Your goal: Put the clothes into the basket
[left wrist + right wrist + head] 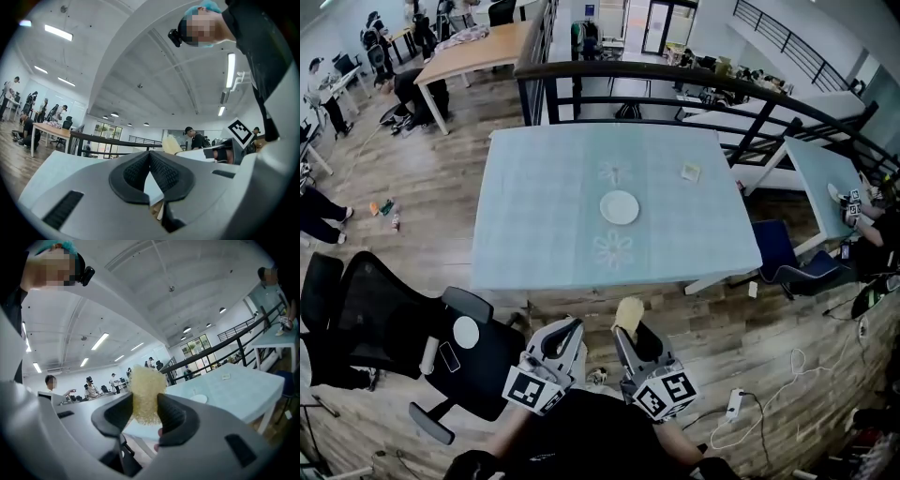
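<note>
My right gripper [627, 328] is held low in front of my body, short of the table's near edge, and is shut on a pale yellow sponge [627, 313]. In the right gripper view the sponge [146, 392] sticks up between the dark pads of the right gripper [145, 405]. My left gripper [571, 330] hangs beside it, shut with nothing between its pads; its tips touch in the left gripper view [150, 157]. No clothes and no basket show in any view.
A table with a pale blue cloth [534, 216] stands ahead, bearing a white plate [620, 207] and a small card [691, 172]. A black office chair [384, 319] is at my left, a blue chair [778, 248] at the right. Cables and a power strip [734, 403] lie on the floor.
</note>
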`<state>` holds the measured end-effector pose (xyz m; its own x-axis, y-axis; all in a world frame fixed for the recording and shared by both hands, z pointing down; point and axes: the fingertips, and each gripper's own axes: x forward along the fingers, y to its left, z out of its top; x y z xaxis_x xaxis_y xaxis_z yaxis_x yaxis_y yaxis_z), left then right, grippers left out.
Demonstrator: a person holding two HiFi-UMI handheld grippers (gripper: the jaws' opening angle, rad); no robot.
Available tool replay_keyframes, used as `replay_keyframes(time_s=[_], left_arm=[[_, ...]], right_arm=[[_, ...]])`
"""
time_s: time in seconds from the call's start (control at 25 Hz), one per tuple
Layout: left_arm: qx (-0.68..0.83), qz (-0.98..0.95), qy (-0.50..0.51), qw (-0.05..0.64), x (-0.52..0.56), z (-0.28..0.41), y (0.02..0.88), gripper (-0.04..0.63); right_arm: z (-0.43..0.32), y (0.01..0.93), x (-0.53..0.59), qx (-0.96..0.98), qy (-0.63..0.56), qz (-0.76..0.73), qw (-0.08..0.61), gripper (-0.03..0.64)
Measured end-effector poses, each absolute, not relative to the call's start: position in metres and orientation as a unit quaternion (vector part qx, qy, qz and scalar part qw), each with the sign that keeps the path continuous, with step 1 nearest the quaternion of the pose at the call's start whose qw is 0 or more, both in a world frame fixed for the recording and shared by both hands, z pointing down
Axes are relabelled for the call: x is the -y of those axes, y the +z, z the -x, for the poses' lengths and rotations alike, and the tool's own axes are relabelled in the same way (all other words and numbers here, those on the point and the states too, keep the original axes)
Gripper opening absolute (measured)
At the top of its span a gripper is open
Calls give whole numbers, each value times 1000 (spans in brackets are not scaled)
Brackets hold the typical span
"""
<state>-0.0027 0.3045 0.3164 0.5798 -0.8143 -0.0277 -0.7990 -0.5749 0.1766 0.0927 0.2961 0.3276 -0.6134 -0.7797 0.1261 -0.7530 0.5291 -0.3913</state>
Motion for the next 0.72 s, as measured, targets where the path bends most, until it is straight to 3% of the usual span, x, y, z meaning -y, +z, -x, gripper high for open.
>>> replay_keyframes(time_s=[0.32, 0.72], left_arm=[[402, -909, -85, 70, -197, -21, 309, 12], [371, -922, -97, 58, -78, -1, 300, 12]], right_arm=[[-123, 320, -204, -843, -194, 501, 19, 167], [-94, 310, -97, -837, -171, 520, 7, 167]])
